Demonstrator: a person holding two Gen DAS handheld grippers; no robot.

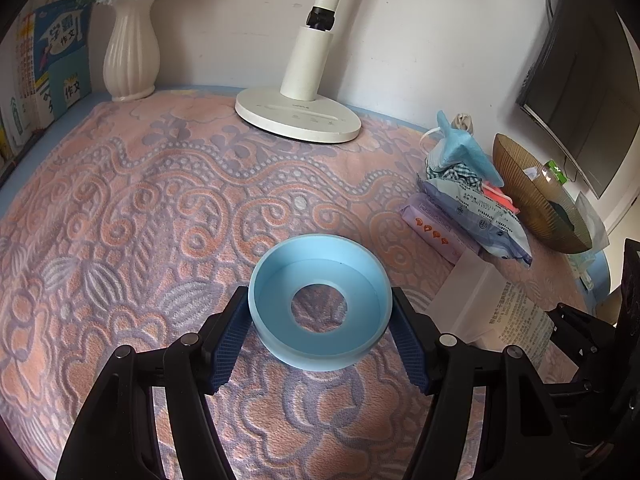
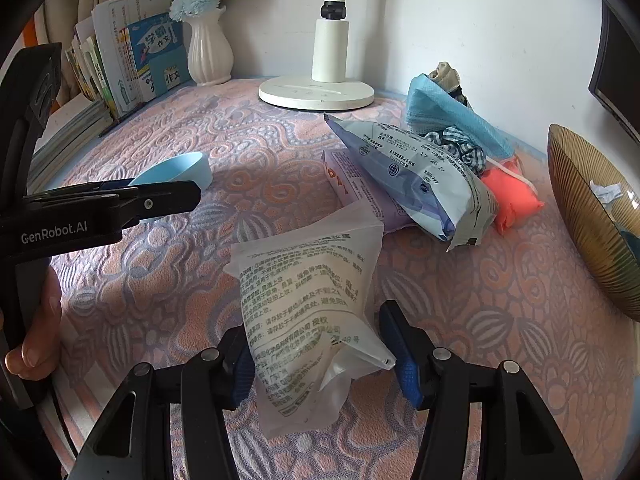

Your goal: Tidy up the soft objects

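Your left hand-held gripper (image 1: 320, 332) stands about half open around the pale blue ring-shaped dish (image 1: 320, 300), which sits on the patterned pink and lilac cloth (image 1: 140, 220) covering the table. Both blue pads (image 1: 230, 340) lie right against the dish's outer wall at its 9 and 3 o'clock sides, so the left hand-held gripper is clamped on it. Through the dish's centre hole you can see the cloth.

Your right hand-held gripper (image 2: 324, 360) is parted to a middling width over the frosted plastic pouch (image 2: 308, 312) with printed text. The left pad touches the pouch's edge; the right pad (image 2: 404, 368) stands just clear of its crumpled corner, so the pouch lies between the jaws without being squeezed. The pouch rests flat on the cloth.

In the right wrist view, at 1 o'clock from the pouch, the other soft things lie in a heap: a lilac tissue pack (image 2: 356, 184), a blue-grey printed packet (image 2: 412, 176) leaning over it, a checked fabric piece (image 2: 460, 144), a blue non-woven cloth (image 2: 440, 116) and an orange-red soft item (image 2: 512, 196). A ribbed brown bowl (image 2: 584, 216) stands at 3 o'clock from the heap.

At 12 o'clock a white lamp base (image 2: 316, 94) sits by the wall, with a white vase (image 2: 208, 56) of flowers and books (image 2: 132, 60) at 10 o'clock.
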